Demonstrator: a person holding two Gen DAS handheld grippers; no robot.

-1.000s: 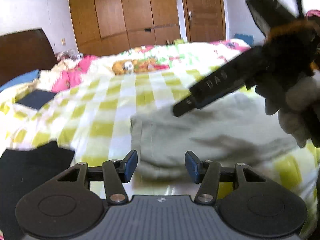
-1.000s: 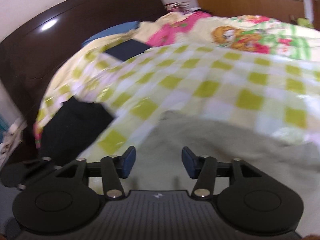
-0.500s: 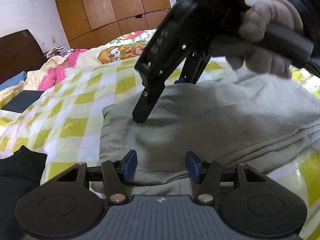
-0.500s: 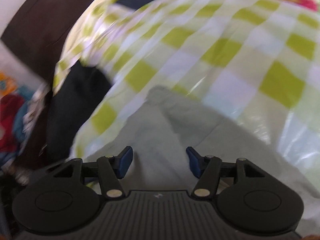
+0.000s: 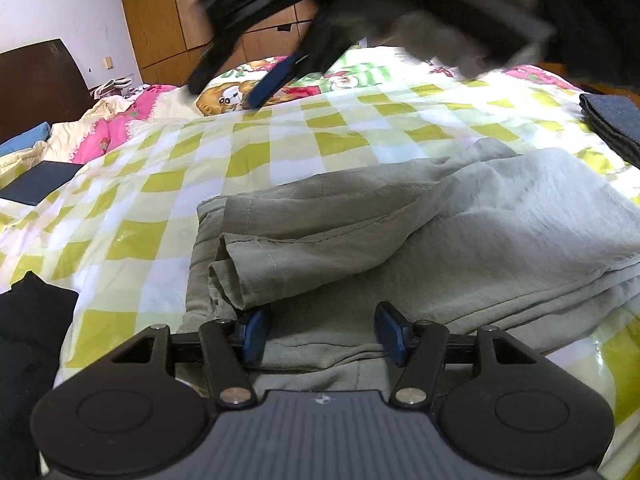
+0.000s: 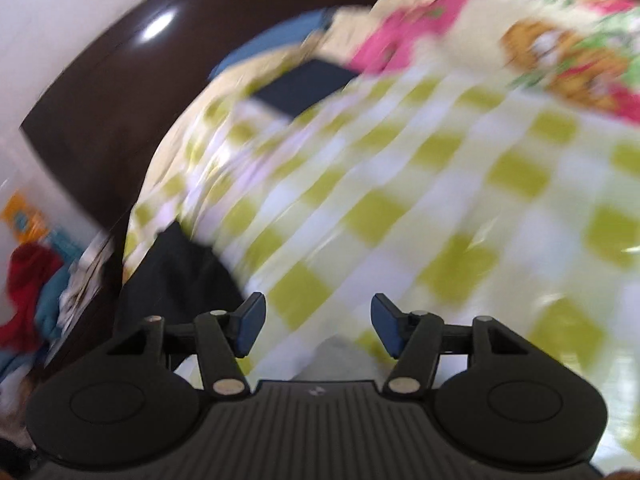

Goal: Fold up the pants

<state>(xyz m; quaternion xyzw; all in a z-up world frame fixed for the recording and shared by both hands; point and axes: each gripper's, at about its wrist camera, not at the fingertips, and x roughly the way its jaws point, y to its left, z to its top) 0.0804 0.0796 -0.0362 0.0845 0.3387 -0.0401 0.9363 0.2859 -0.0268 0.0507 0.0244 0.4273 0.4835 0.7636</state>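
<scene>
Grey-green pants [image 5: 420, 232] lay folded on the checked bedspread [image 5: 256, 156], their hems toward the left in the left wrist view and a loose fold of cloth raised near the lower left. The left gripper [image 5: 322, 334] sat low over the near edge of the pants with its jaws apart; they had just been opening. Cloth lay between the blue pads [image 5: 254, 332], and the left pad was tucked under the raised fold, but neither pad pressed on it.

The right gripper [image 6: 318, 328] stood with its jaws apart as well, nothing between them. It hung above the bedspread, with only a pale scrap of the pants showing just beyond its body in its own blurred view. In the left wrist view it crossed the top of the frame as a dark smear, carried by a gloved hand [image 5: 448, 12].

A black garment [image 5: 28, 344] lay at the left edge of the bed, a dark folded item [image 5: 38, 184] near the pillows, and folded denim [image 5: 614, 124] at the right. A small pale mark sat on each gripper's body, too small to read; no other writing was legible.
</scene>
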